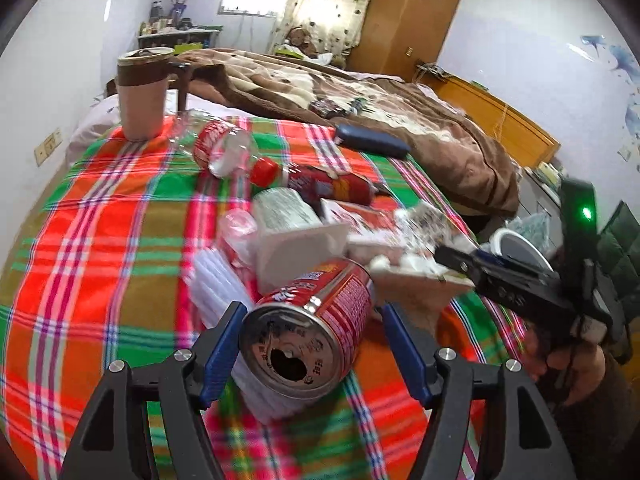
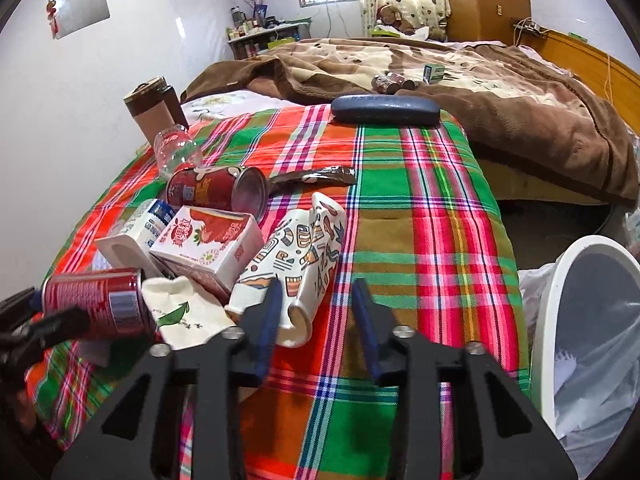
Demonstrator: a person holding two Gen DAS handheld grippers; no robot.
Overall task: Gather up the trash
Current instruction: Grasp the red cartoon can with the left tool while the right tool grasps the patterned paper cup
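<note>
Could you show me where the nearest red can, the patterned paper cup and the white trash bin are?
red can [image 1: 308, 328]: left wrist view, on its side wall, between the open fingers.
patterned paper cup [image 2: 300, 264]: right wrist view, on its crushed printed side.
white trash bin [image 2: 550, 312]: right wrist view, on its white rim.

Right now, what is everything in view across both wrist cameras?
red can: one, lying on the plaid cloth between the left fingers
second red can: one, lying farther back
clear bottle: one, red cap and label, lying near the mug
mug: one, beige-brown, upright
red carton: one, mid-pile
patterned paper cup: one, crushed, white
glasses case: one, dark blue, far edge
bin: one, white, bag-lined, right
left hand-held gripper: open
right hand-held gripper: open
</note>
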